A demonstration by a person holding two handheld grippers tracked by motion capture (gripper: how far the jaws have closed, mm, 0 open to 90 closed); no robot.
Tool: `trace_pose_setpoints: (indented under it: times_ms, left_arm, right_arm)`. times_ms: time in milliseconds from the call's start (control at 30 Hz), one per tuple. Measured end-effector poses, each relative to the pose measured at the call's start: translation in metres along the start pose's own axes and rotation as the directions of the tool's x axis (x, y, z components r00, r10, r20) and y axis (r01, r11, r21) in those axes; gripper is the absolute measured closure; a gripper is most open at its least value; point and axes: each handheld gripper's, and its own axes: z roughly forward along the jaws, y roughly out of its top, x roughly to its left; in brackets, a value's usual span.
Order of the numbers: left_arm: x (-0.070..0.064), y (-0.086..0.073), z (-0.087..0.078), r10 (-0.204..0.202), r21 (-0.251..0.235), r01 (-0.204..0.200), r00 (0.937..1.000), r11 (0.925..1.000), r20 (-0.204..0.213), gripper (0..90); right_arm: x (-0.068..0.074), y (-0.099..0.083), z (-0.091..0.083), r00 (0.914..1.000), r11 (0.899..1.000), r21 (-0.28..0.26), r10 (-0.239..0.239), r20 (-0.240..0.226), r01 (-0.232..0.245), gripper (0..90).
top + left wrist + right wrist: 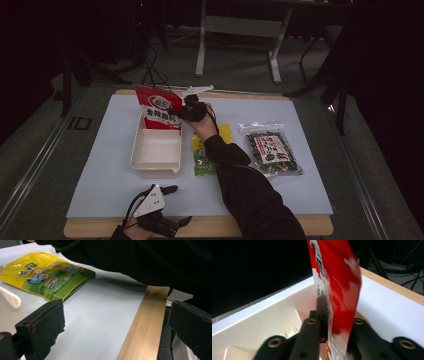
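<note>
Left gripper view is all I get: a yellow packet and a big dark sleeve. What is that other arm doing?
Observer: Its right gripper is shut on a red snack bag, holding it upright at the far end of a white tray.
Operator: Is anything else lying on the table?
Observer: Yes, a clear packet of dark snacks lies flat to the right of your yellow packet.

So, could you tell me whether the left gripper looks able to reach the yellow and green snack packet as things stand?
Probably yes: the left gripper is open, and bare tabletop lies between it and the yellow and green snack packet, though the right sleeve hangs close.
</note>
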Motion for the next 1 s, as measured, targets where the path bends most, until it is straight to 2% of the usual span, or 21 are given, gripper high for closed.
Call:
trace_pose_setpoints:
  times_ms: [167,467,567,767,867,1000]
  left_arm:
    - [-0.001,0.001,0.002,0.004,0.001,-0.004,1.0,1.0,0.006,2.0]
    - [-0.001,0.002,0.004,0.002,0.002,-0.002,0.9999,1.0,0.014,2.0]
    - [0.001,0.002,0.005,-0.01,-0.008,0.01,0.9995,0.9999,0.03,2.0]
    - [0.001,0.004,0.006,-0.012,-0.029,0.013,0.9994,0.9995,0.031,2.0]
    - [0.001,0.005,0.007,-0.018,-0.04,0.019,0.9994,0.999,0.028,2.0]
    - [0.001,0.004,0.008,-0.014,-0.034,0.015,0.9994,0.9993,0.032,2.0]
  right_arm:
    - [0.003,0.003,-0.014,0.9998,1.0,-0.001,-0.021,0.001,0.021,70.6]
    - [0.0,-0.005,-0.042,0.9991,0.999,0.032,-0.028,0.031,0.027,63.7]
    - [0.0,-0.011,-0.06,0.9984,0.999,0.041,-0.033,0.045,0.032,62.0]
    - [-0.005,-0.018,-0.092,0.9983,0.998,0.057,-0.021,0.055,0.018,59.5]
    - [-0.007,-0.023,-0.111,0.9956,0.997,0.065,-0.041,0.084,0.036,57.2]
    - [-0.013,-0.033,-0.137,0.993,0.999,0.044,-0.035,0.113,0.03,56.4]
